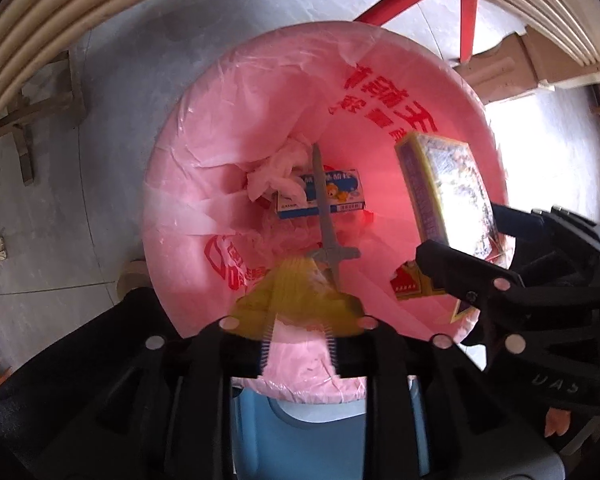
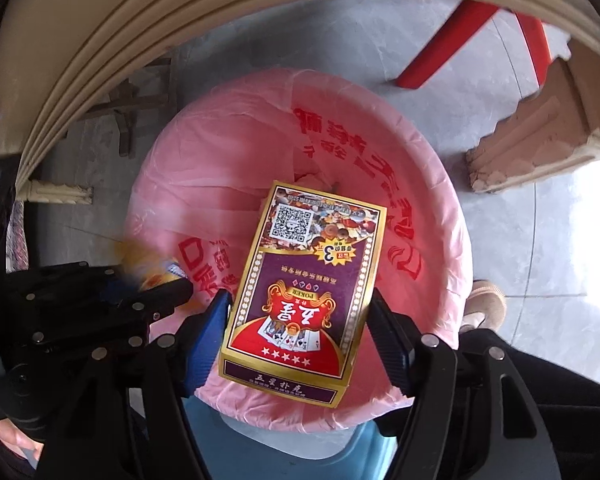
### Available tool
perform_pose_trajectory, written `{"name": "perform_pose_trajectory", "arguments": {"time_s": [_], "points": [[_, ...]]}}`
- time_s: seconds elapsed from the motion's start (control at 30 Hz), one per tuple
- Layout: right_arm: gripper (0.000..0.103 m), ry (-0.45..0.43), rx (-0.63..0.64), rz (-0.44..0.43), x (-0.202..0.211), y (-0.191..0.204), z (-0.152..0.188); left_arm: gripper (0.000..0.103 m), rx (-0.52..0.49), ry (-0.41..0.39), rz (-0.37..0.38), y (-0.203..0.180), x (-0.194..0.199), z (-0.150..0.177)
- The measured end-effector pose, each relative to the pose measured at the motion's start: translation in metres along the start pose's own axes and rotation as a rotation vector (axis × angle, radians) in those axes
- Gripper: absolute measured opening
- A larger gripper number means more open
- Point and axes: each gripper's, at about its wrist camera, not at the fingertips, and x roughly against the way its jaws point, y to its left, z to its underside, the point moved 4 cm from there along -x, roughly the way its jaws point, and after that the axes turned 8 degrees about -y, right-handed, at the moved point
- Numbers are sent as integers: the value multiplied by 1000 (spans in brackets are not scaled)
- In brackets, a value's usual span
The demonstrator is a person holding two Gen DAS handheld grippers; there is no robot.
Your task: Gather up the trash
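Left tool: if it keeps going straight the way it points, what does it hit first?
Likely the yellow wrapper at the left tool tips, then the grey toy sword and the blue-and-white box lying in the pink-lined bin. Depth inside the bin is hard to judge.

we see a bin lined with a pink bag [image 1: 228, 128] printed in red characters, its mouth wide open below us. at its bottom lie a crumpled white tissue [image 1: 276, 172], a small blue and white box [image 1: 320, 194] and a grey toy sword [image 1: 328, 224] across that box. a purple and gold poker card box [image 2: 304, 292] tilts over the opening, and a blurred yellow wrapper [image 1: 296, 304] sits over the near rim.
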Motion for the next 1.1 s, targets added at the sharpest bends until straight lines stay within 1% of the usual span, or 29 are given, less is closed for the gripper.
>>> {"name": "perform_pose_trajectory", "arguments": {"time_s": [0.07,0.1,0.17,0.2,0.27,0.4,0.47,0.5,0.57,0.7,0.77,0.97,1.1], "points": [[72,-4,-21,6,1,-5,-2,45,15,2,-15,4,0,-3],[75,-6,-32,5,2,-7,-2,48,24,-2,-23,6,-1,-5],[78,-10,-42,1,2,-9,-4,53,31,-3,-19,7,1,-6],[78,-16,-46,-3,4,-10,-4,55,31,0,-25,8,1,-7],[78,-19,-45,2,4,-11,-4,61,27,4,-44,8,0,-7],[78,-19,-56,5,5,-12,-4,62,6,23,-55,7,-2,-7],[78,-20,-64,5,5,-14,-5,67,-13,15,-52,3,0,-6],[78,-20,-64,7,6,-13,-5,68,-24,10,-55,1,1,-5],[78,-21,-60,14,7,-14,-5,70,-49,-7,-76,-5,2,-6],[78,-28,-52,35,10,-17,-5,71,-68,-7,-86,-16,3,-5],[78,-36,-53,52,14,-19,-4,72,-83,-11,-102,-19,4,-5],[78,-85,-59,114,36,-28,0,74,-106,-70,-122,-31,23,-3],[78,-119,-60,149,52,-32,5,75,-134,-107,-147,-42,34,4]]}}
